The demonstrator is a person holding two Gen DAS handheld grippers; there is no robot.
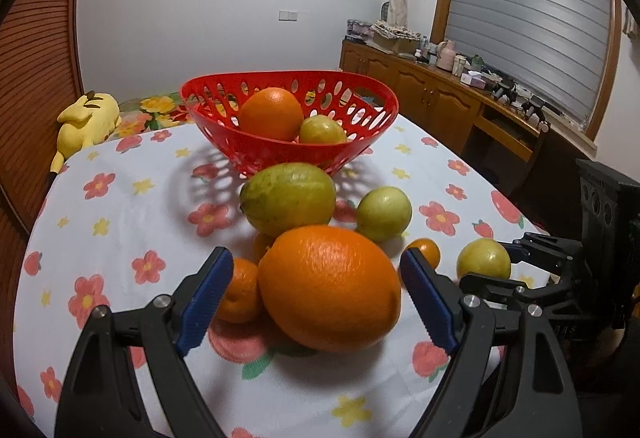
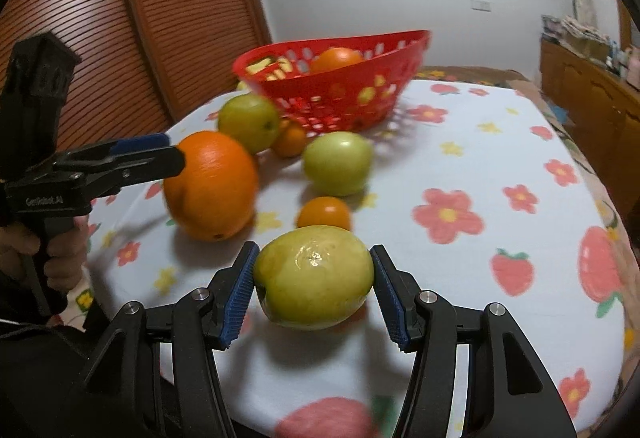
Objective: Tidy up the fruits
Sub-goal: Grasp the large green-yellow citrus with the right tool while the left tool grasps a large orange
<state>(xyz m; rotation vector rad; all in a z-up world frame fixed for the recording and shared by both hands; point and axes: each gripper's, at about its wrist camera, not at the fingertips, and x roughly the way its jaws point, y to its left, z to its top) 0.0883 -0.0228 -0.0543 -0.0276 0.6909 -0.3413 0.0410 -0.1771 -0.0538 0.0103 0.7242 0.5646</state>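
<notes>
Fruits: large orange [image 1: 329, 288] between my left claw's [image 1: 316, 298] spread pads; green guava [image 2: 314, 278] pinched by my right claw [image 2: 314, 288], both bound for red basket [image 1: 248, 154] at twelve o'clock.

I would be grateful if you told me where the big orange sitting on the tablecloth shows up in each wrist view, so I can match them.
Left wrist view: the big orange sits low centre, between the open left tongs.
Right wrist view: the same orange is at middle left, by the left tongs' tip.
Shared landmark: the red basket behind the fruit.
</notes>
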